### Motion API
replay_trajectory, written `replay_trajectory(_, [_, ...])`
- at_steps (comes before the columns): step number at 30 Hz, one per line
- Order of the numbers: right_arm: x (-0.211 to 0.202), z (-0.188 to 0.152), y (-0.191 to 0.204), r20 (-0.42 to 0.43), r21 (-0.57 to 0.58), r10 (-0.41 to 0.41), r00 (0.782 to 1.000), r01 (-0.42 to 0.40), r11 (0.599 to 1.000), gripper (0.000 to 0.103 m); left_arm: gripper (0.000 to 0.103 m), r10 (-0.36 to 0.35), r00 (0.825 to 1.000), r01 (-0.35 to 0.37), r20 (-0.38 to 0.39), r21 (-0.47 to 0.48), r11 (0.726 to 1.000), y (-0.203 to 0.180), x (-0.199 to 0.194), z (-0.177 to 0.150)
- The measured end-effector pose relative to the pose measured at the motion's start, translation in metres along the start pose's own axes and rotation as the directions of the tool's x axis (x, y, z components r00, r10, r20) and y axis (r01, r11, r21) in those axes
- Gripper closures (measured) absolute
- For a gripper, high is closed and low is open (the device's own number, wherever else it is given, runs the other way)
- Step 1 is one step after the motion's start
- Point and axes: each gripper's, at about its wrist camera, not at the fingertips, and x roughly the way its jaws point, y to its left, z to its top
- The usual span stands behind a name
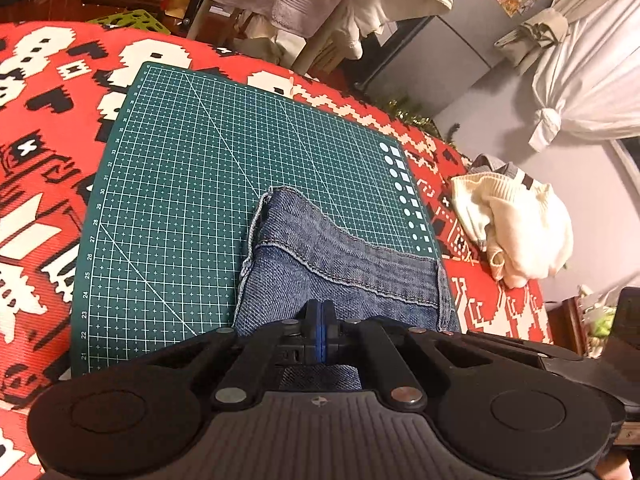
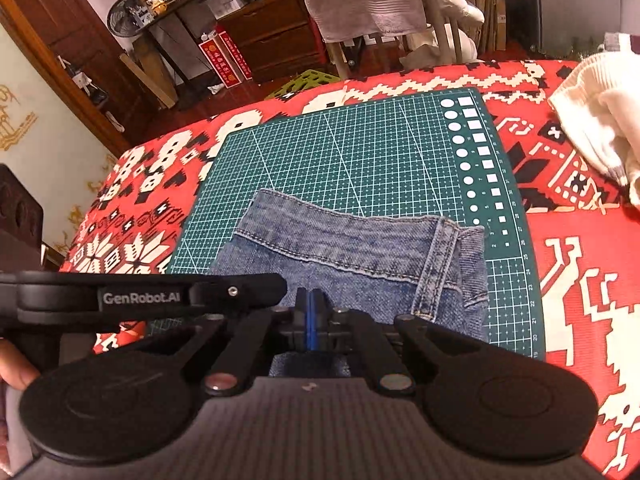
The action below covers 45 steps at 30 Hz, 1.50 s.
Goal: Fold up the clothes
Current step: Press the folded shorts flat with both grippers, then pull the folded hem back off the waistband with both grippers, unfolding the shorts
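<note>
Folded blue denim (image 1: 340, 264) lies on the near right part of a green cutting mat (image 1: 192, 168), stitched hem facing away. My left gripper (image 1: 319, 312) is shut, its blue pads pressed together just above the denim's near edge; no cloth shows between them. In the right wrist view the same denim (image 2: 360, 248) rests on the mat (image 2: 360, 152), belt loop to the right. My right gripper (image 2: 310, 300) is shut too, low over the near edge. The left gripper's finger (image 2: 240, 290) reaches in from the left beside it.
A red, white and black patterned cloth (image 1: 48, 128) covers the table. A cream knit garment (image 1: 520, 224) is bunched at the table's right edge, also the knit (image 2: 592, 128). A hand (image 2: 12, 368) shows at the lower left. Chairs, hanging towels and furniture stand beyond the table.
</note>
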Motion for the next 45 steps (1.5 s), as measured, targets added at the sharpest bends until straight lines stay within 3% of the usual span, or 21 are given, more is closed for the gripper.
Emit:
replay_trajectory(6, [-0.011, -0.001, -0.01, 0.029, -0.026, -0.071, 0.997, 0.072, 0.997, 0.103, 0.1, 0.003, 1.0, -0.003, 0.023, -0.022, 1.0, 0.007, -0.011, 0.001])
replay_trajectory(10, [-0.02, -0.001, -0.031, 0.033, 0.041, -0.065, 0.997, 0.064, 0.997, 0.103, 0.1, 0.006, 0.999, -0.006, 0.039, -0.009, 1.0, 0.011, -0.016, -0.001])
replay_trajectory(21, [-0.029, -0.012, -0.038, 0.039, 0.039, -0.112, 0.993, 0.11, 0.993, 0.103, 0.1, 0.021, 0.999, -0.021, 0.046, -0.006, 1.0, 0.008, -0.006, 0.004])
replay_trajectory(45, [-0.054, -0.034, -0.052, 0.037, 0.088, -0.105, 0.994, 0.102, 0.991, 0.103, 0.101, 0.029, 0.999, -0.028, 0.037, -0.039, 0.999, 0.007, 0.002, 0.015])
